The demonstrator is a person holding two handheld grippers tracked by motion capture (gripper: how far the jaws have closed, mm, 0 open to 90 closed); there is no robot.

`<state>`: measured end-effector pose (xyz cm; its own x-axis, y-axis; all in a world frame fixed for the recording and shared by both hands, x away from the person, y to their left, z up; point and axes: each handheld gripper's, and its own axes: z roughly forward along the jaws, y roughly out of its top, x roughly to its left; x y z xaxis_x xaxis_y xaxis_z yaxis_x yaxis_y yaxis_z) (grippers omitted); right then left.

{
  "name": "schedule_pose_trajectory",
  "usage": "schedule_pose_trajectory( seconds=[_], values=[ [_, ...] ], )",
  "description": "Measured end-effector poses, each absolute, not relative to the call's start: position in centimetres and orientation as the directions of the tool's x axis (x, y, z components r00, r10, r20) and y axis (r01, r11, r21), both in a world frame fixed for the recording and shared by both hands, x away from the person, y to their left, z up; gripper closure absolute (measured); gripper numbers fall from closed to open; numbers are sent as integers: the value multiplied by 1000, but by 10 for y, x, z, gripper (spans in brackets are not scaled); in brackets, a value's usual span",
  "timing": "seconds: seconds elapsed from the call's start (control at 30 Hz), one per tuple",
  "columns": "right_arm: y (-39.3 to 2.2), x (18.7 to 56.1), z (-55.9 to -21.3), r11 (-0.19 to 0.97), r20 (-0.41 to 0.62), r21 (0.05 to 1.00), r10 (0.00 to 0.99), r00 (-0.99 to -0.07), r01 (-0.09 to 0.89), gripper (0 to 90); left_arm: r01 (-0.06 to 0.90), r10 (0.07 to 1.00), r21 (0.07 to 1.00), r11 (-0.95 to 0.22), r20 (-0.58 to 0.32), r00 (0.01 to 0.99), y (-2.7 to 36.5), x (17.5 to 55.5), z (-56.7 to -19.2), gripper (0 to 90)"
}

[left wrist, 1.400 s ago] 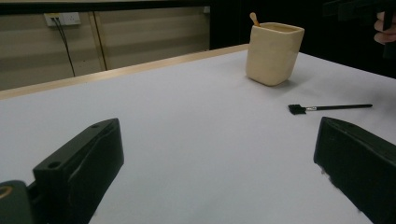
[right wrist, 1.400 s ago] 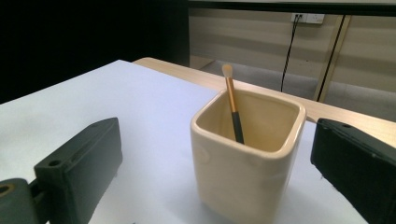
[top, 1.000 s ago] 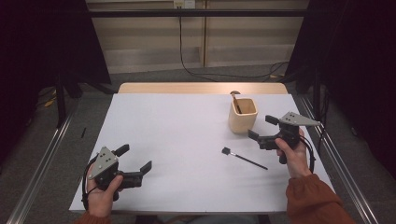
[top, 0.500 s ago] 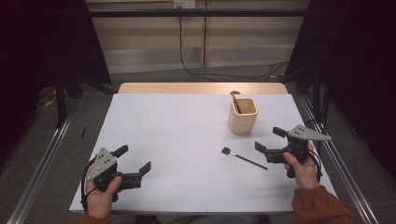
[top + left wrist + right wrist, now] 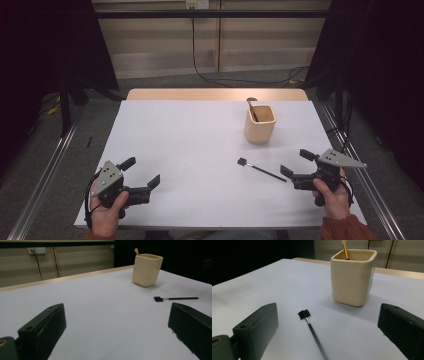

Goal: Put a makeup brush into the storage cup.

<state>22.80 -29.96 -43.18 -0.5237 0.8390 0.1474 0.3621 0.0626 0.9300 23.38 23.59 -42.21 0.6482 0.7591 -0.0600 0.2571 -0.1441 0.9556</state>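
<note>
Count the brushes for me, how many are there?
2. One black brush lies flat on the table. One stick-handled one stands in the cream cup; its tip is hidden, and more could hide inside.

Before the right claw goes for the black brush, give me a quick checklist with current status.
1. Right claw open: ok, jaws wide apart.
2. Black brush lined up between the jaws: ok, seen in the right gripper view.
3. Brush free to lift: ok, it lies flat on the white table, apart from the cup.
4. Cup has room: cannot tell; one wooden-handled tool already stands inside.
5. Left claw out of the way: ok, open at the near left, holding nothing.
</note>
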Motion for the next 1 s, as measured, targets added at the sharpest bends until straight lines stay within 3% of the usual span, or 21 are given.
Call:
schedule_pose_trajectory(
  seconds=[1.0],
  values=[
    [-297,251,-431,113,139,918,806,-575,380,34,257,753,954,-156,-53,655,233,235,-423,15]
  ],
)
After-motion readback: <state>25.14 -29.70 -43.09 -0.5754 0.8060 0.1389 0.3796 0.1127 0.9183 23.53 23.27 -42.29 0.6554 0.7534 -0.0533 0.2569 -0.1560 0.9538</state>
